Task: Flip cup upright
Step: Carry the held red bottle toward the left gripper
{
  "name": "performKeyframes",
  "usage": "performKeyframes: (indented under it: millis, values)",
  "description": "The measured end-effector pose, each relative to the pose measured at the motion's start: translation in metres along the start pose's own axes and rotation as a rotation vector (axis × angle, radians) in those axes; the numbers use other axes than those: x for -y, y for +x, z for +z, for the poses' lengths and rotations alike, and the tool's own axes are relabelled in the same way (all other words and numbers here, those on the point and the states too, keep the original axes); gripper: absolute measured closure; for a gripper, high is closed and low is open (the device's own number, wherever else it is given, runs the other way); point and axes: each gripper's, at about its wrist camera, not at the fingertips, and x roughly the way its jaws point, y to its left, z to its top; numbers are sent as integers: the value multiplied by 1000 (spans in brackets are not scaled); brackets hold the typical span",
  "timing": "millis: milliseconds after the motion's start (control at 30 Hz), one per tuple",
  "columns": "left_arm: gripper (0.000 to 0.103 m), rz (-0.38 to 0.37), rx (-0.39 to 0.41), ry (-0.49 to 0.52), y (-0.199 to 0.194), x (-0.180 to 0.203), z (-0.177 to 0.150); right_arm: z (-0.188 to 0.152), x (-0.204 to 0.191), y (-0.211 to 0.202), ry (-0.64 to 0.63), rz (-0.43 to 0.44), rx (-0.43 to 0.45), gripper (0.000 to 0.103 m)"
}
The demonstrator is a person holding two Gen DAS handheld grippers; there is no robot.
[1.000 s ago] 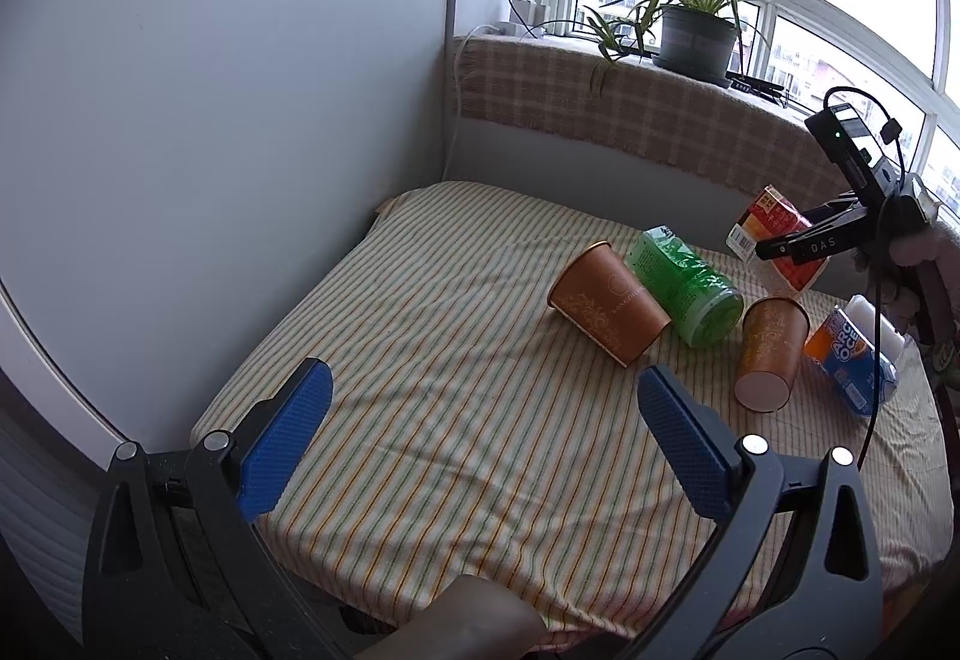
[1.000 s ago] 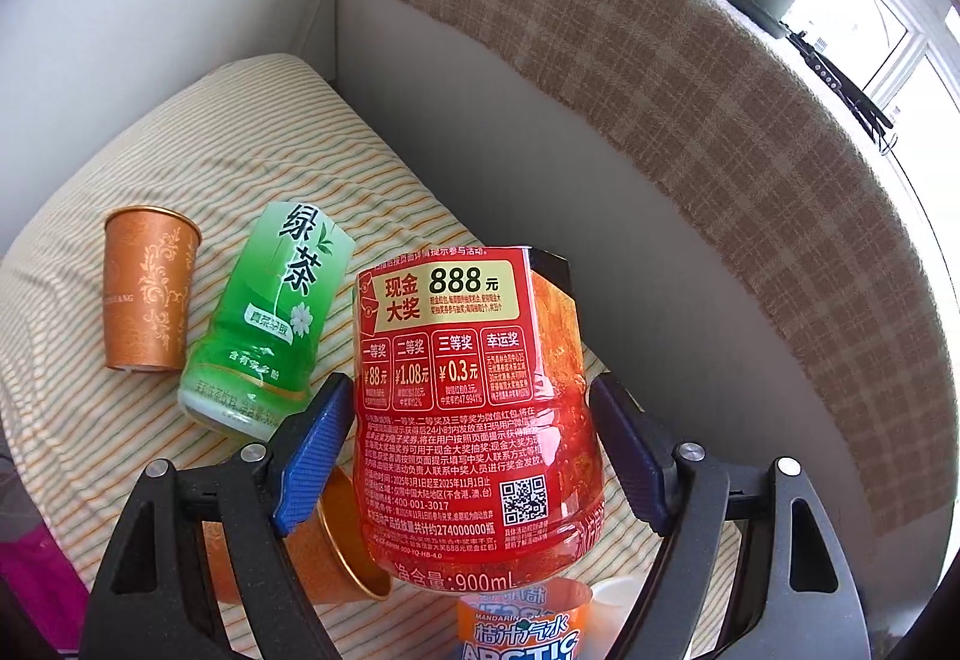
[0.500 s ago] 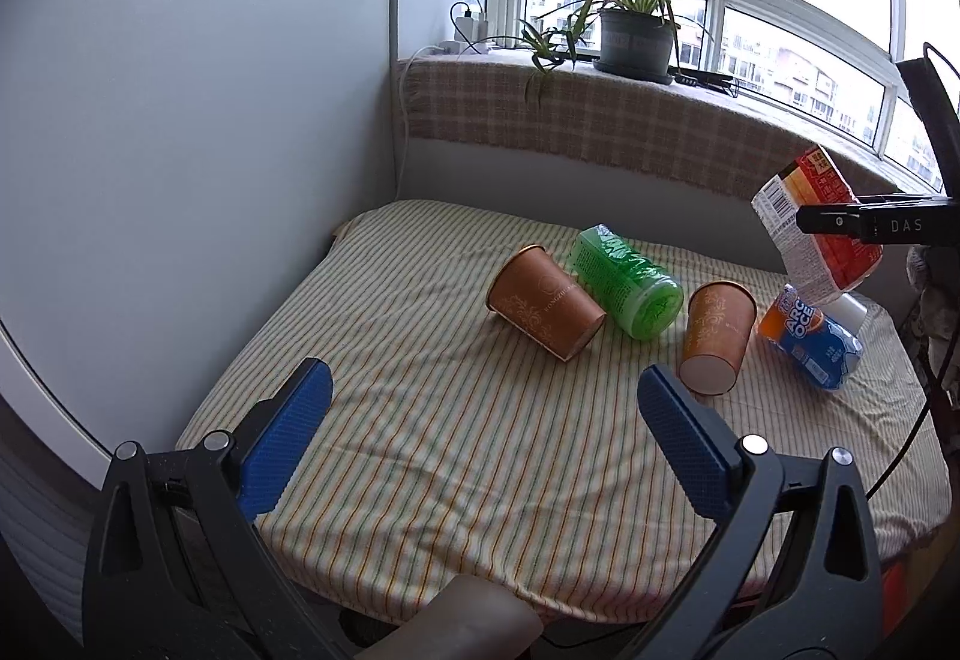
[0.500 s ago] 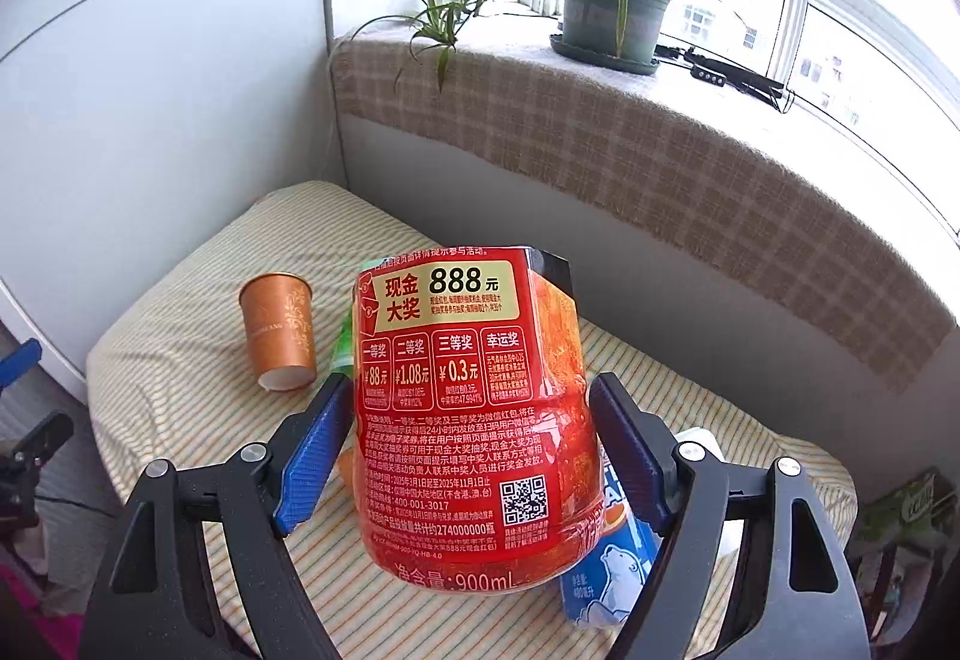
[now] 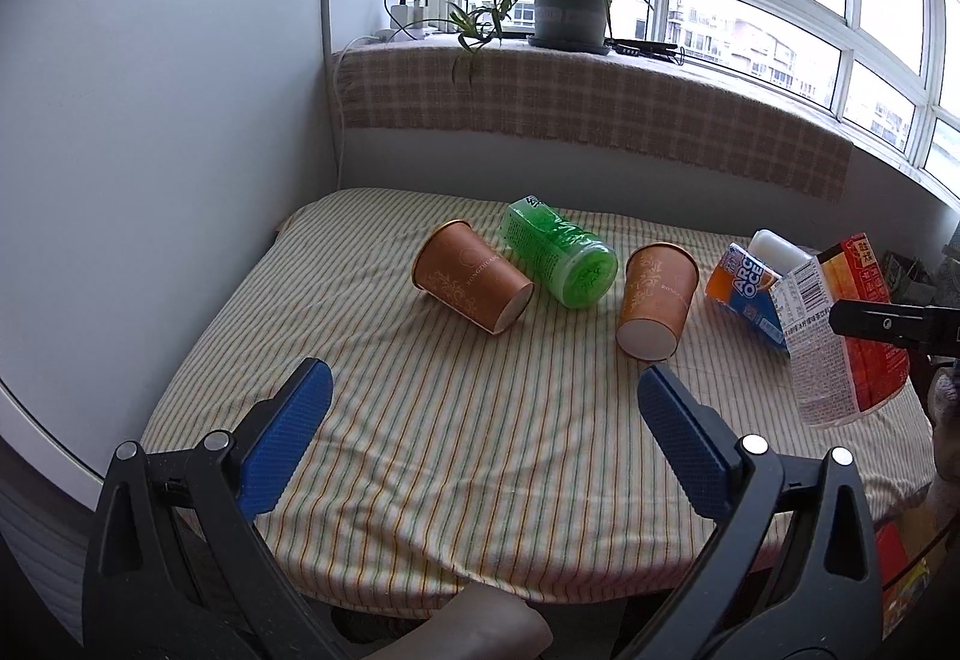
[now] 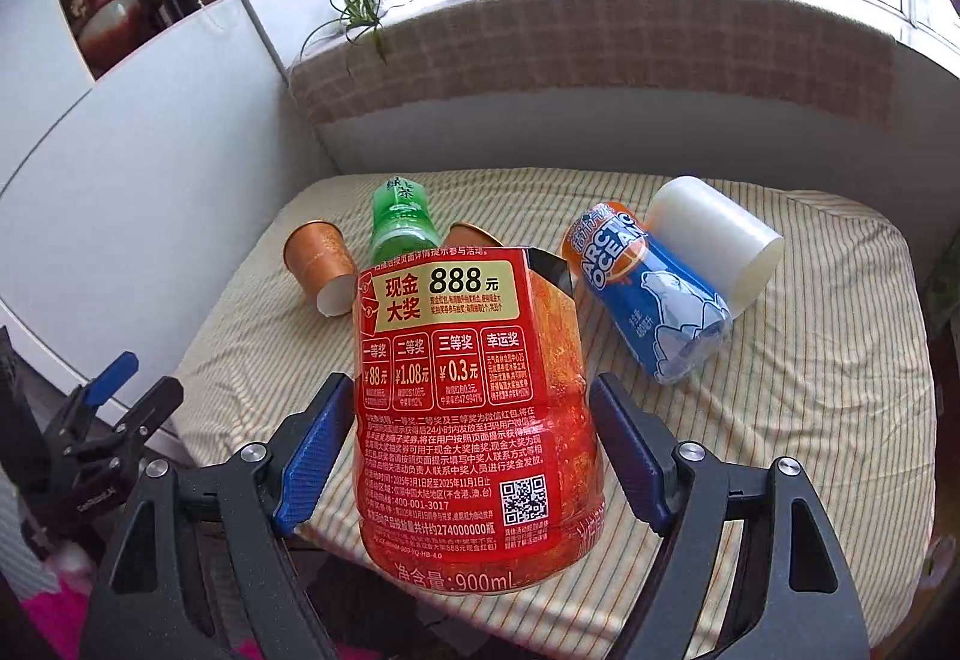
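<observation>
My right gripper [image 6: 465, 456] is shut on a red-labelled cut-bottle cup [image 6: 474, 408], held in the air above the near right edge of the striped table; it also shows in the left wrist view [image 5: 846, 324]. My left gripper [image 5: 480, 432] is open and empty over the table's near edge. Two orange paper cups lie on their sides: one [image 5: 471, 285] mid-table, one [image 5: 657, 294] to its right. A green cup [image 5: 558, 252] lies between them. A blue-orange cup [image 6: 648, 294] and a white cup [image 6: 714, 246] lie at the right.
The table [image 5: 420, 450] has a striped cloth and stands against a white panel [image 5: 150, 150] on the left. A checked-cloth window ledge [image 5: 600, 102] with a potted plant [image 5: 567, 9] runs along the back.
My right gripper has pulled back and lower toward the near right edge with the red cup. My left gripper has tilted up and drawn back a little; it stays open.
</observation>
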Motion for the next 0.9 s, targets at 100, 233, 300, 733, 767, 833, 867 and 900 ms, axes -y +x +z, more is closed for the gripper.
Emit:
performKeyframes:
  millis: [100, 233, 300, 733, 767, 833, 867, 900]
  values:
    - [0, -18, -13, 6, 2, 6, -2, -11, 4, 9, 49, 2, -21, 23]
    - [0, -29, -19, 15, 2, 11, -4, -25, 12, 20, 156, 42, -46, 23]
    - [0, -34, -23, 14, 2, 12, -3, -28, 16, 29, 214, 67, -54, 23]
    - [0, -52, -42, 11, 5, 11, -4, -31, 38, 68, 413, 108, -111, 22]
    - [0, -54, -47, 10, 6, 11, -4, -30, 38, 69, 414, 108, -113, 21]
    - [0, -59, -54, 5, 7, 11, -5, -31, 40, 67, 408, 99, -116, 21]
    - [0, -62, -57, 2, 8, 10, -5, -32, 39, 67, 403, 94, -118, 21]
    - [0, -64, -62, 0, 9, 10, -5, -32, 39, 67, 394, 94, -121, 21]
